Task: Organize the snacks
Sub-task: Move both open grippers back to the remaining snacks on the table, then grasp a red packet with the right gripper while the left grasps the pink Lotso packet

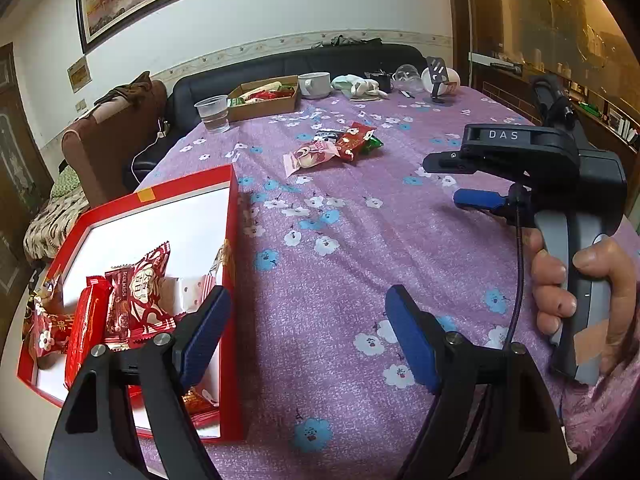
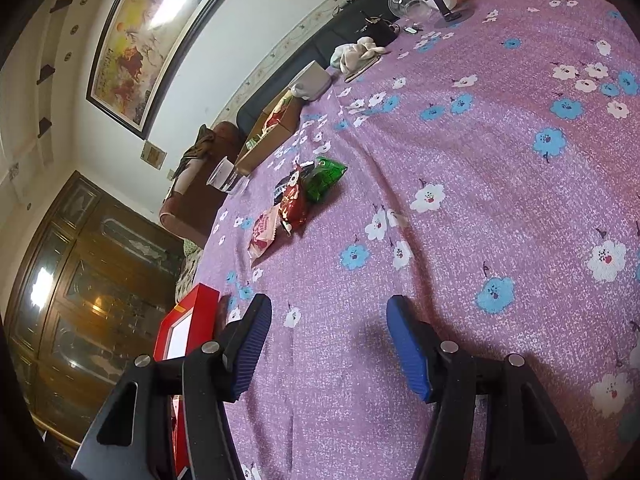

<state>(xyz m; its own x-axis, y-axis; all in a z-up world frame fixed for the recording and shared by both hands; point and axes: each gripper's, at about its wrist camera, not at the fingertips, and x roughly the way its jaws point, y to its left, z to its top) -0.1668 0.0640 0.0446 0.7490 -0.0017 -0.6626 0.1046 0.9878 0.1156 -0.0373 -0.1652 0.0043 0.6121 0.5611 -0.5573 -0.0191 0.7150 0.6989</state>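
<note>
Red box left of left tool

A counter covered in purple flowered cloth is seen, with a red box at its left edge, loose snack packets mid-surface, and a cardboard box, plastic cup and white mug along its far edge.

Snack box at table's left, loose snacks beyond, mid-table

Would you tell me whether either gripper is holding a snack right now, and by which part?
Nothing is held: the left gripper and right gripper are both open and empty.
</note>
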